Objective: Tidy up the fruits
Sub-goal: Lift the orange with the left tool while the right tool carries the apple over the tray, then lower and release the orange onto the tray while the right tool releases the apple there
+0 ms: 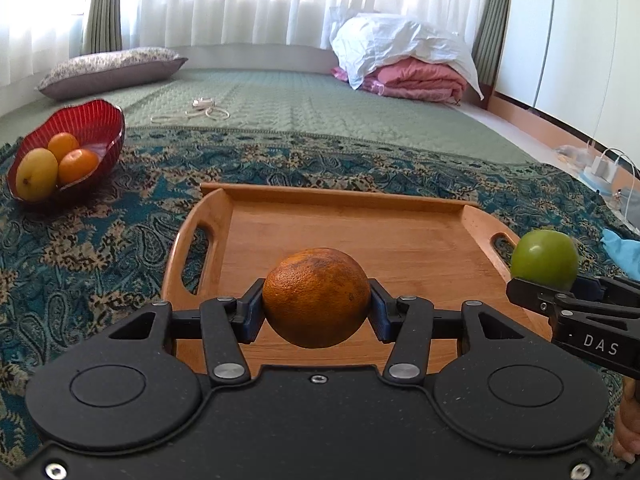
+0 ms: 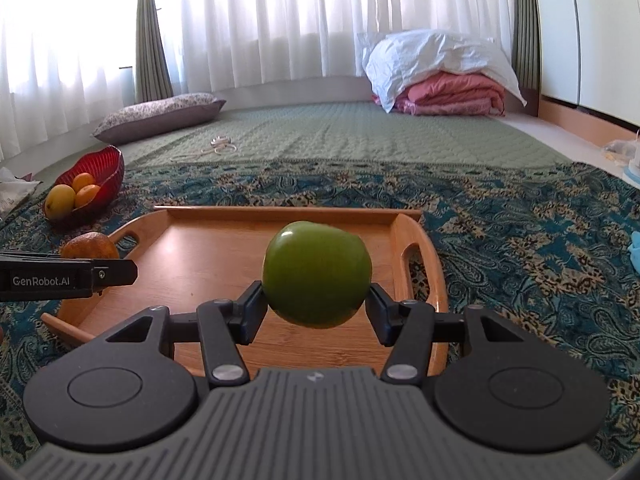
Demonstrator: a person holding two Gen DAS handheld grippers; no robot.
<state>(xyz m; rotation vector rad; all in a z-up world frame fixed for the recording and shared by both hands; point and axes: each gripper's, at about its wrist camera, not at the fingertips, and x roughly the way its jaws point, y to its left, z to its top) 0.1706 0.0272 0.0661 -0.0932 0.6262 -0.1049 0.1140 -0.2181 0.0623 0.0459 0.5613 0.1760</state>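
My left gripper is shut on a dark-speckled orange and holds it above the near part of a wooden tray. My right gripper is shut on a green apple above the same tray. The apple and right gripper also show at the right of the left wrist view. The orange and left gripper show at the left of the right wrist view. A red bowl at the far left holds a yellow mango and two oranges.
The tray lies on a teal patterned cloth over a green quilted mat. A pillow lies at the back left, folded pink and white bedding at the back right, a white cord on the mat. A blue cloth lies at the right.
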